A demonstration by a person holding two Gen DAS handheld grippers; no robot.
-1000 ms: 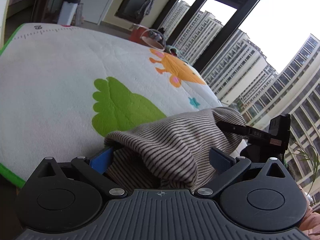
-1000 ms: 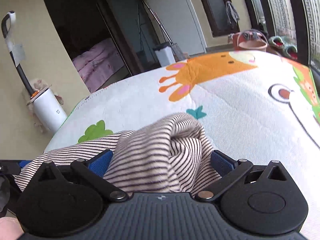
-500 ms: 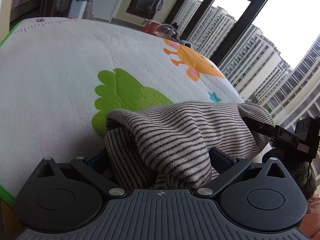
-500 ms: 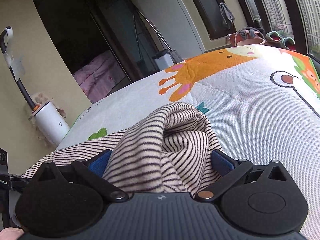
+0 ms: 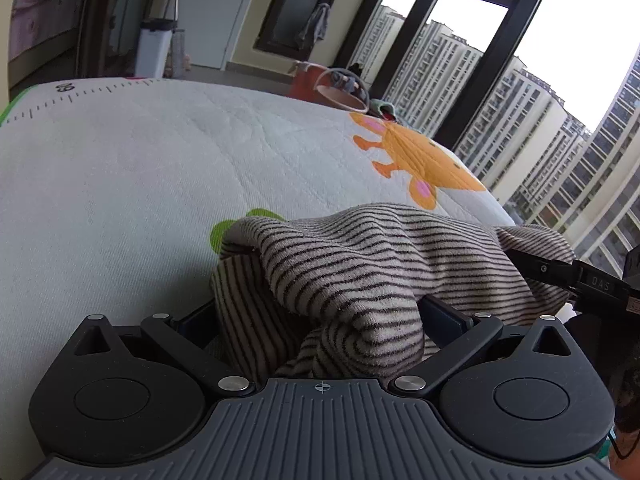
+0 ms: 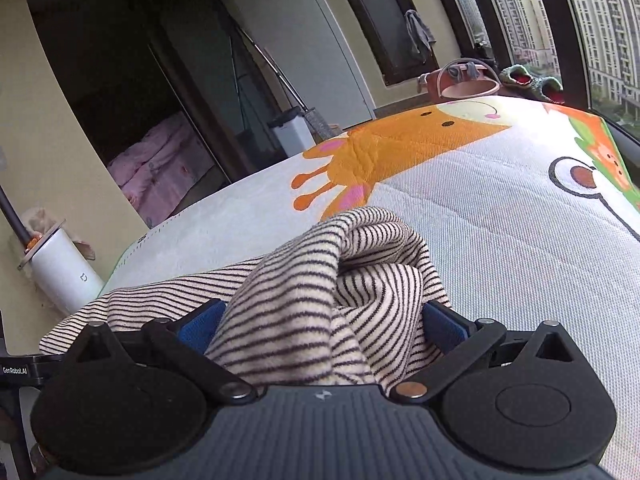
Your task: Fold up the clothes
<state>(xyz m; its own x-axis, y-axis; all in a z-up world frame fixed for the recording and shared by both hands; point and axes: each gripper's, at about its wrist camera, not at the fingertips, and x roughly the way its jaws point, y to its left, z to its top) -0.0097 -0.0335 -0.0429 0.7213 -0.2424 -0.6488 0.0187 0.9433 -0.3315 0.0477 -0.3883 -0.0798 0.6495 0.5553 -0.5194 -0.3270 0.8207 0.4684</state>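
Both tongs pinch bunched cloth: the left tongs (image 5: 320, 320) and right tongs (image 6: 324, 328) each grip one end of the striped garment (image 5: 384, 264), held just above the printed mat (image 5: 160, 184). Thick folds may slip free unevenly, spoiling the fold. Its long axis runs from one tongs to the other.

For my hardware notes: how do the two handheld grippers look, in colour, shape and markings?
Both match. The left gripper and the right gripper have a ribbed dark grey body with a small centre mark, two round black discs, black linkage arms with silver pivot screws, and blue pads. No cables or sleeves show.
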